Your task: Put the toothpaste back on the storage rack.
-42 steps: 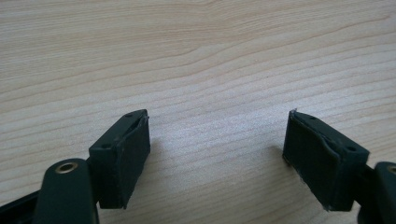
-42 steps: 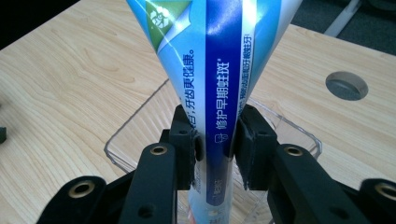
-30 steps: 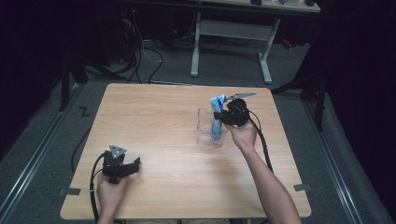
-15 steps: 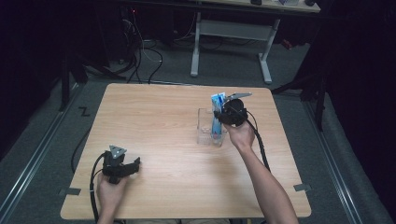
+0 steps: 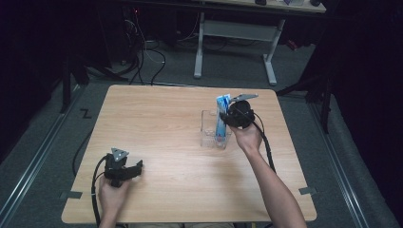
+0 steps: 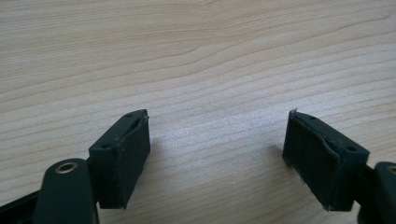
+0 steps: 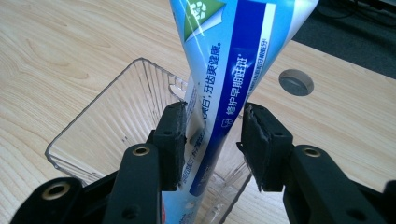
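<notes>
A blue and white toothpaste tube (image 5: 221, 118) (image 7: 233, 70) stands tilted in a clear plastic container (image 5: 209, 135) (image 7: 93, 135) right of the table's middle. My right gripper (image 5: 227, 119) (image 7: 212, 122) straddles the tube just above the container's rim. Its jaws have just been opening and stand open, with a gap between the right pad and the tube. Near the front left of the table my left gripper (image 5: 136, 169) (image 6: 217, 135) hangs low over bare wood, open, with nothing between its pads (image 6: 123, 156).
The wooden table (image 5: 161, 118) has a grey round cable hole (image 7: 295, 82) beyond the container. Behind the table stand a white desk frame (image 5: 235, 33) and loose cables on the dark floor (image 5: 142, 52). Each gripper's cable trails toward the front edge.
Both hands stay where they were. The tube still stands in the container, with the right gripper around it.
</notes>
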`<move>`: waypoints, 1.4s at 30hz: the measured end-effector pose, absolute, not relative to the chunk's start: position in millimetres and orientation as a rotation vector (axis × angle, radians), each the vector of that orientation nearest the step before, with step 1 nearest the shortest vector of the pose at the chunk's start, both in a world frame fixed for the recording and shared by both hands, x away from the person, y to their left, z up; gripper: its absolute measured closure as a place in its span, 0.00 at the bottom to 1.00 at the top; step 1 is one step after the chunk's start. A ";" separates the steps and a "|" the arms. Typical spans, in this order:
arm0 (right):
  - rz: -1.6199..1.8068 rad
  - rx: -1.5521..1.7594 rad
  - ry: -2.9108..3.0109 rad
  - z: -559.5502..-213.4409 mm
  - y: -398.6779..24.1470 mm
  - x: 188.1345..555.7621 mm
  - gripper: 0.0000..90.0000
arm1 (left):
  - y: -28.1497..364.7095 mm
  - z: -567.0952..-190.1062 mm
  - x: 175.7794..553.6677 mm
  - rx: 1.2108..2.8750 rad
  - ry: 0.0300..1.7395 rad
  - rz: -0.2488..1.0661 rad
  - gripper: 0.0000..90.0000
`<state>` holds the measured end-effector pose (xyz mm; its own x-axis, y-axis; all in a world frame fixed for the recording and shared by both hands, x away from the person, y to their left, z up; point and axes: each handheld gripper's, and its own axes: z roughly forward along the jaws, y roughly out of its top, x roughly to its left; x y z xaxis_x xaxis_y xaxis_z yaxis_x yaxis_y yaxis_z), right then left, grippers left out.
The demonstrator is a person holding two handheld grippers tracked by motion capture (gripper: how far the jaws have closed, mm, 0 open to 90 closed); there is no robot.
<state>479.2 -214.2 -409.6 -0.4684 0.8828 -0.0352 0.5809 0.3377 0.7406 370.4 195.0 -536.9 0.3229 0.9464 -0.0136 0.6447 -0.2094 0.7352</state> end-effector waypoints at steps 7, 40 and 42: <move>0.950 1.273 2.151 -404.0 -216.7 474.2 0.64 | 195.0 -536.9 370.4 1.944 1.400 0.598 0.26; 1.057 1.193 2.095 -378.3 -245.4 424.2 0.60 | 194.9 -536.8 370.4 1.945 1.400 0.600 0.26; 1.057 1.184 2.097 -376.9 -246.9 420.9 0.60 | 194.9 -536.9 370.4 1.945 1.399 0.600 0.26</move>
